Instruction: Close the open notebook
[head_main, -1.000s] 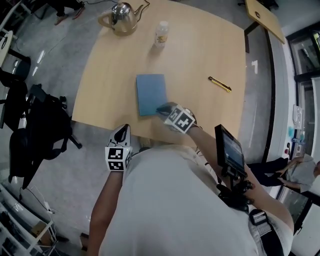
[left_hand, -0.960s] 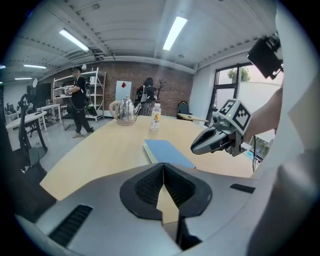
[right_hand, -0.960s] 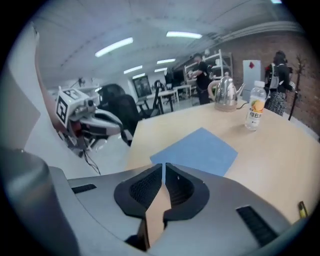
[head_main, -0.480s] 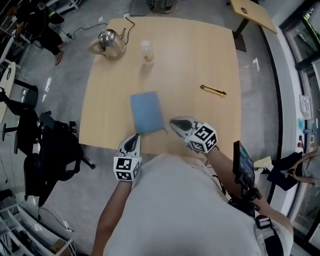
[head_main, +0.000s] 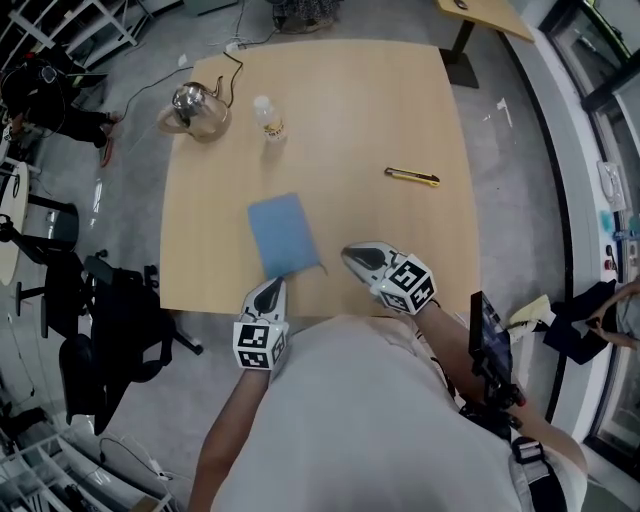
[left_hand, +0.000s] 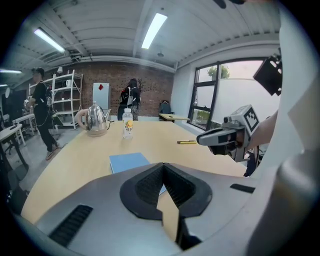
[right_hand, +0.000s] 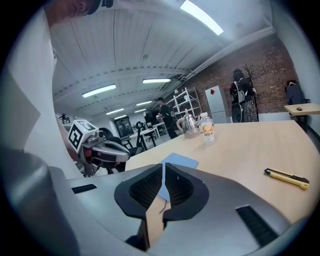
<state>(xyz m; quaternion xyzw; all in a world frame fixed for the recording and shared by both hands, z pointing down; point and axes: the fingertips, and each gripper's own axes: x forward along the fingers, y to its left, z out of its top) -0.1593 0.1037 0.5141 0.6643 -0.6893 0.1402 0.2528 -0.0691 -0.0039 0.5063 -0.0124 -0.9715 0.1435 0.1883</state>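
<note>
Now facing the blue notebook (head_main: 282, 233), closed flat on the counter (head_main: 350, 120), long axis pointing away, just ahead between left gripper (head_main: 269, 287) and right gripper (head_main: 350, 252), both clamped on nothing.

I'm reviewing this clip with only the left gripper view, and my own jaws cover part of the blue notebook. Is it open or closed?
Observer: Closed, going by the head view. The notebook lies flat with only its blue cover showing and no pages.
Operator: Is the right gripper holding anything? I only see it from the side.
Observer: No. In the right gripper view, the right gripper has its jaws together with nothing between them.
Operator: Is anything lying on the part of the notebook I can't see?
Observer: No. From above, the whole cover is bare.
</note>
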